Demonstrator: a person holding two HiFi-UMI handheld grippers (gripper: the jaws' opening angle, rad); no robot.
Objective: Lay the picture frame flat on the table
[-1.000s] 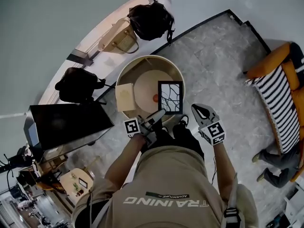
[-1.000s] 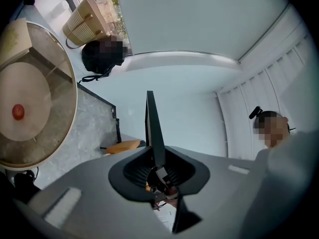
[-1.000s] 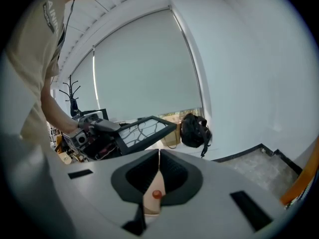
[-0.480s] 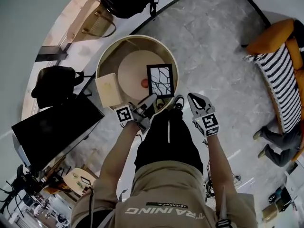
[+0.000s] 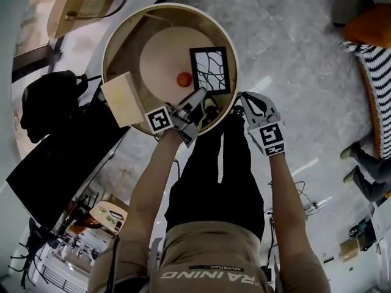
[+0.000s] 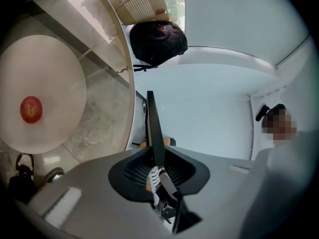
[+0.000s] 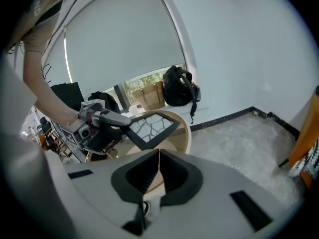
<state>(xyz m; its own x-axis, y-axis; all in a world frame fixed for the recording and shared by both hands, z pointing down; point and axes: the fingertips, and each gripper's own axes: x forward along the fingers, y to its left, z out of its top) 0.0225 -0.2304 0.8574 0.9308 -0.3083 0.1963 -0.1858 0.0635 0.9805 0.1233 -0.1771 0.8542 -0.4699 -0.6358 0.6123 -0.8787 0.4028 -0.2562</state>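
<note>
While the person stands over a round table (image 5: 171, 6) with a pale wooden rim, the left claw (image 5: 199, 97) pinches the black picture frame (image 5: 212, 71) by its near edge. In the left gripper view the frame (image 6: 152, 123) runs edge-on straight out from between the two pads, which are pressed against it from both sides. From the head view the frame's face, a white panel crossed by dark branching lines, points upward above the surface on the side towards the right claw (image 5: 247, 101). In the right gripper view the frame (image 7: 152, 125) is tilted, its near side raised in the left claw (image 7: 124, 122) above the table rim (image 7: 184, 128). Whether its far edge touches the surface I cannot tell.

The right claw (image 7: 158, 166) is pressed together with nothing between its pads. It hangs just beside the table's edge, near the frame but apart from it.

A red apple (image 5: 184, 79) lies on a pale round disc inside the table's ring, just beside the frame's left side as seen from above; it also shows at the left of the left gripper view (image 6: 31, 109). A beige box (image 5: 125, 97) sits at the rim on the left claw's side. A black backpack (image 5: 49, 102) rests on the floor beyond that box.
</note>
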